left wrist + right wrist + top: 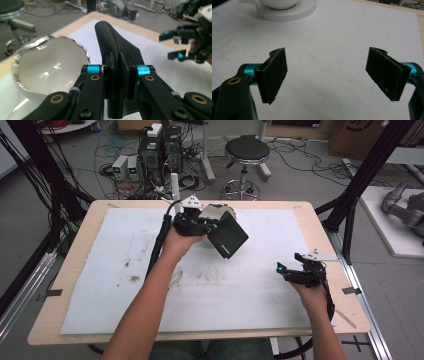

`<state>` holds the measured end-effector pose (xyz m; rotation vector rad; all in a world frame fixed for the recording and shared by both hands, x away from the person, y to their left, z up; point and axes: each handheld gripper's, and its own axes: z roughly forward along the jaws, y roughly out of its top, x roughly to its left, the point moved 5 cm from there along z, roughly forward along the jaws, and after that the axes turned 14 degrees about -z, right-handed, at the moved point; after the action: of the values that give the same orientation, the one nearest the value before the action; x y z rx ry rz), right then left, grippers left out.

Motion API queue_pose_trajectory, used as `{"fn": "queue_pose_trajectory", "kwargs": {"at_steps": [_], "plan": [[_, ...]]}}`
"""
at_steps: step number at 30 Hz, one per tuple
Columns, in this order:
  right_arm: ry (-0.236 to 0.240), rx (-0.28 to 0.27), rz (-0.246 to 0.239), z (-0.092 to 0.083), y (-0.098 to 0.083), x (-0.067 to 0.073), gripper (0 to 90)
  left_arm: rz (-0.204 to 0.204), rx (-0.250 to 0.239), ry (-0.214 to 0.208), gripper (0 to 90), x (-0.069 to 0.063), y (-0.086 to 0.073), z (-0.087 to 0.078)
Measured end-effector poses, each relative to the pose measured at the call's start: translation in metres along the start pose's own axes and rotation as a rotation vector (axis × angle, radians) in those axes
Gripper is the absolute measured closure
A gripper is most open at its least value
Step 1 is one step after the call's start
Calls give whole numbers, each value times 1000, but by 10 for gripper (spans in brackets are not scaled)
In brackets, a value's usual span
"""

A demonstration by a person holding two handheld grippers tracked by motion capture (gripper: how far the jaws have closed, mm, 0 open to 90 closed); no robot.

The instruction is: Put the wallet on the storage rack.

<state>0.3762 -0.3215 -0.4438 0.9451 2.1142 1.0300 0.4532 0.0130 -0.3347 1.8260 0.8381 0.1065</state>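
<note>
The person's left forearm reaches forward from the near edge of the counter point(75, 270) to the far middle of the white foam sheet point(250, 300) that covers it. The left hand point(179, 239) holds the left gripper point(207, 224) raised above the sheet, with its grey plate on top and its cable trailing back along the arm. The jaws of this gripper are clamped on a black pouch point(227, 237), a flat, textured, leather-like thing; in the left gripper view the two pads pinch the pouch point(117, 50) near its lower edge, so that it stands on edge and rises away from the left gripper point(119, 75). In the high view the pouch hangs tilted, off the sheet, toward the right-hand side of the gripper.

Just behind the pouch, and partly hidden by it, a white bowl with a shiny scalloped rim point(216, 210) stands on the sheet; in the left gripper view the bowl point(47, 65) lies just beside the pouch.

The right hand point(312, 292) rests low near the right edge of the sheet, well apart from the pouch, forearm coming in from the near edge. The right gripper point(292, 270) points toward the middle of the sheet; its jaws stand wide apart with nothing between them, over bare foam point(327, 72). Far ahead of the right gripper point(327, 75), the base of the bowl point(279, 3) sits on a white round stand point(287, 13).
</note>
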Motion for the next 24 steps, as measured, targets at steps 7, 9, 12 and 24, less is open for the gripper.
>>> {"fn": "queue_pose_trajectory", "kwargs": {"at_steps": [7, 9, 12, 24], "plan": [[0, 3, 8, 0, -1, -1, 176, 19, -29, 74, 821, 18, 35, -13], [3, 4, 5, 1, -1, 0, 176, 22, -27, 92, 821, 22, 39, -14], [4, 5, 3, 1, -1, 0, 176, 22, -16, 118, 821, 29, 43, -14], [8, 2, 6, 2, -2, -1, 176, 16, -4, 216, 820, 55, 46, 1]]}}
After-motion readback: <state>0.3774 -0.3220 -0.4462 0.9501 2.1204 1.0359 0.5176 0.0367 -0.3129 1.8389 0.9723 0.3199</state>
